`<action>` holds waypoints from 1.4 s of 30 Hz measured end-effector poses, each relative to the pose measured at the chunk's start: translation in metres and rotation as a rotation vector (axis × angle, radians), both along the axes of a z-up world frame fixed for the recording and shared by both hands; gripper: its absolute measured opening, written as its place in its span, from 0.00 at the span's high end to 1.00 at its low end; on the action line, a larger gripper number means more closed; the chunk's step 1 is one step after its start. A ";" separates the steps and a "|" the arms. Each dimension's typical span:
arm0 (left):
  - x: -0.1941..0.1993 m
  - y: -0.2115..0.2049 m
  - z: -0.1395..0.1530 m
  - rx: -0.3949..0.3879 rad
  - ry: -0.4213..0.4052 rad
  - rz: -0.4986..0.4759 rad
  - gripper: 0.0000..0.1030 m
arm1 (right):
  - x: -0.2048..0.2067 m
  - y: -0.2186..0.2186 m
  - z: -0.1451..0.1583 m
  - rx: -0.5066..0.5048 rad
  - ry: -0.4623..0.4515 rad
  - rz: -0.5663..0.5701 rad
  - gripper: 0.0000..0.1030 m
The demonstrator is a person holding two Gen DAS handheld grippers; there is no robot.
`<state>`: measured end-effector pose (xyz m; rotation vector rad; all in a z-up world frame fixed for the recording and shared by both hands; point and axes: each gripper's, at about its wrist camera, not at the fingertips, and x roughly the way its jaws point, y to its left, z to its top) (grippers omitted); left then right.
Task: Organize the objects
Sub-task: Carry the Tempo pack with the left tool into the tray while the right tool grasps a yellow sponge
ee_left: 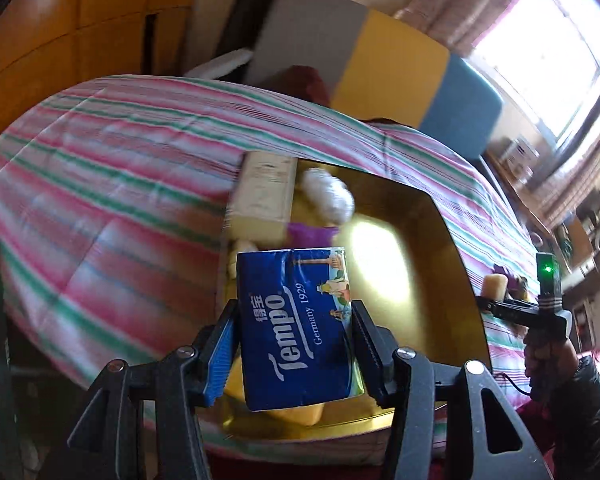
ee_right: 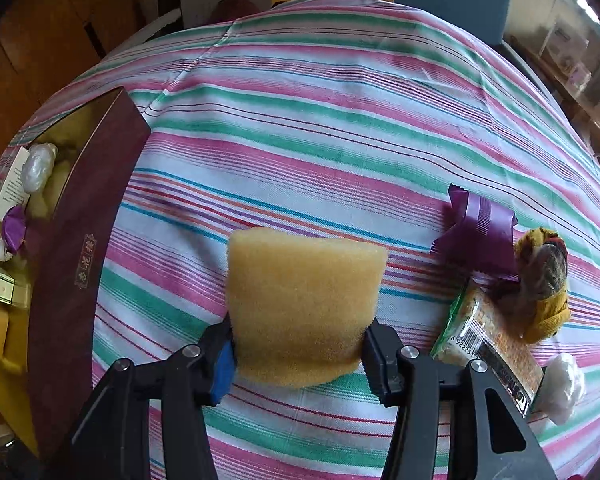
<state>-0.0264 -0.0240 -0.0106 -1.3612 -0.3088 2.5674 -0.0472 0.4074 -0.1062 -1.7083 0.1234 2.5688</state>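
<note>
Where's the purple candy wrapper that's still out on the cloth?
Right wrist view, right side: purple wrapper lies on the striped cloth, beyond the snack packet and beside the yellow toy.

The blue tissue pack (ee_left: pixel 298 326) reads "Tempo" in large white letters, with "Germany 1929" beneath and two white Chinese characters above the brand name. A snack packet (ee_right: pixel 486 346) near the right edge of the striped cloth (ee_right: pixel 320 120) carries a barcode starting "6 92223". The dark red box wall (ee_right: pixel 84 240) bears a small gold framed label of Chinese characters, too small to read.
</note>
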 end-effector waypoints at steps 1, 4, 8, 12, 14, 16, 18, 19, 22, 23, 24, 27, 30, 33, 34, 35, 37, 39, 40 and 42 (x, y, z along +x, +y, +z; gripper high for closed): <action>0.003 -0.003 0.000 -0.002 0.006 0.007 0.48 | 0.001 0.000 -0.001 0.006 0.002 0.005 0.47; 0.009 0.000 0.003 -0.015 0.027 0.006 0.48 | 0.004 0.000 -0.002 0.023 0.011 0.017 0.47; 0.017 0.014 0.010 -0.052 0.070 -0.029 0.48 | 0.007 0.004 -0.004 0.033 0.024 0.027 0.46; 0.023 0.027 0.015 -0.089 0.097 -0.072 0.48 | -0.004 0.002 -0.005 0.022 0.026 0.021 0.46; 0.024 0.031 0.014 -0.088 0.096 -0.088 0.48 | -0.006 0.000 -0.005 0.034 0.033 0.026 0.46; 0.024 0.035 0.015 -0.097 0.096 -0.097 0.48 | -0.012 -0.003 -0.005 0.039 0.035 0.027 0.46; 0.024 0.040 0.013 -0.106 0.093 -0.108 0.48 | -0.011 -0.002 -0.004 0.042 0.036 0.029 0.46; 0.024 0.043 0.013 -0.112 0.090 -0.113 0.48 | -0.008 -0.003 -0.003 0.046 0.036 0.032 0.46; 0.020 0.051 0.011 -0.120 0.085 -0.129 0.48 | -0.009 0.000 -0.005 0.056 0.034 0.039 0.46; 0.019 0.053 0.010 -0.121 0.081 -0.134 0.48 | -0.009 0.000 -0.006 0.058 0.035 0.042 0.46; 0.017 0.057 0.009 -0.121 0.076 -0.142 0.48 | -0.009 0.001 -0.006 0.061 0.034 0.044 0.46; 0.014 0.065 0.005 -0.128 0.065 -0.161 0.48 | -0.010 0.001 -0.005 0.066 0.029 0.046 0.46; 0.009 0.072 -0.001 -0.139 0.050 -0.181 0.48 | -0.012 0.000 -0.004 0.068 0.027 0.046 0.46; 0.000 0.078 -0.005 -0.104 0.013 -0.200 0.48 | -0.012 -0.001 -0.002 0.066 0.023 0.047 0.46; -0.004 0.080 -0.005 -0.087 0.003 -0.207 0.48 | -0.012 -0.001 -0.001 0.067 0.022 0.048 0.46; -0.009 0.084 -0.005 -0.070 -0.003 -0.218 0.48 | -0.012 -0.002 -0.001 0.071 0.022 0.051 0.46; -0.019 0.091 -0.003 -0.042 -0.008 -0.236 0.48 | -0.010 -0.004 0.001 0.078 0.023 0.055 0.46; -0.034 0.098 -0.004 0.000 -0.027 -0.254 0.48 | -0.010 -0.004 0.000 0.080 0.024 0.057 0.46; -0.040 0.101 -0.005 0.008 -0.034 -0.256 0.48 | -0.011 -0.004 0.000 0.081 0.025 0.058 0.46; -0.055 0.112 -0.008 -0.002 -0.036 -0.266 0.48 | -0.011 -0.005 0.001 0.085 0.026 0.060 0.46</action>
